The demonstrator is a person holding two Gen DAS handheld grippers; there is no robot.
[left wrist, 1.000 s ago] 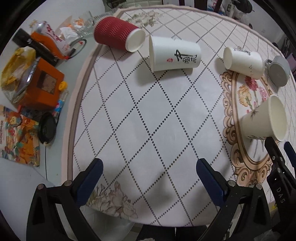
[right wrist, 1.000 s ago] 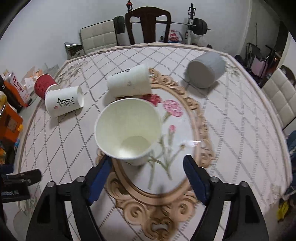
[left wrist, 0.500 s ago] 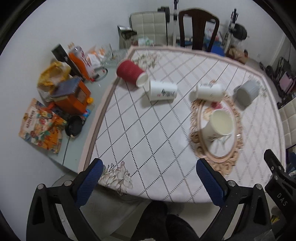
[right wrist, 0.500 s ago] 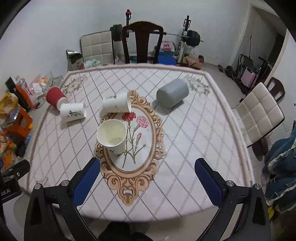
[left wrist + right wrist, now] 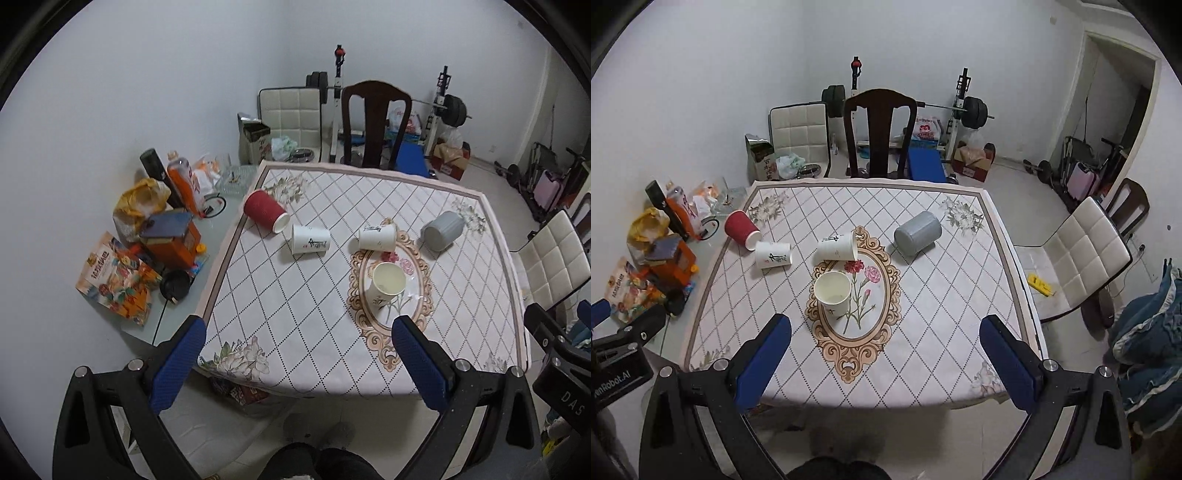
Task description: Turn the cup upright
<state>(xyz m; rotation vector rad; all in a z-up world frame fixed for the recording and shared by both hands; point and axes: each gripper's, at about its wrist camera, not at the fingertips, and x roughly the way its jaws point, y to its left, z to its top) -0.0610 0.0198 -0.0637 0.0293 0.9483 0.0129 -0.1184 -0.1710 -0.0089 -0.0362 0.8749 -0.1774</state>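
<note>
Cup point(image 5: 833, 293) upright on the worktop point(image 5: 945, 314), ahead and slightly left of the right tool point(image 5: 884, 349), mouth up, so its flip appears complete. Both tools, including the left tool point(image 5: 295, 356), hold their fingers apart and empty, clear of the worktop's near edge.

Left wrist view: right claw point(image 5: 587, 310) cut by right frame edge. Print on white cup point(image 5: 310, 240) too small to read. Items beyond tabletop's point(image 5: 295, 332) left edge overlap, partly hidden.
</note>
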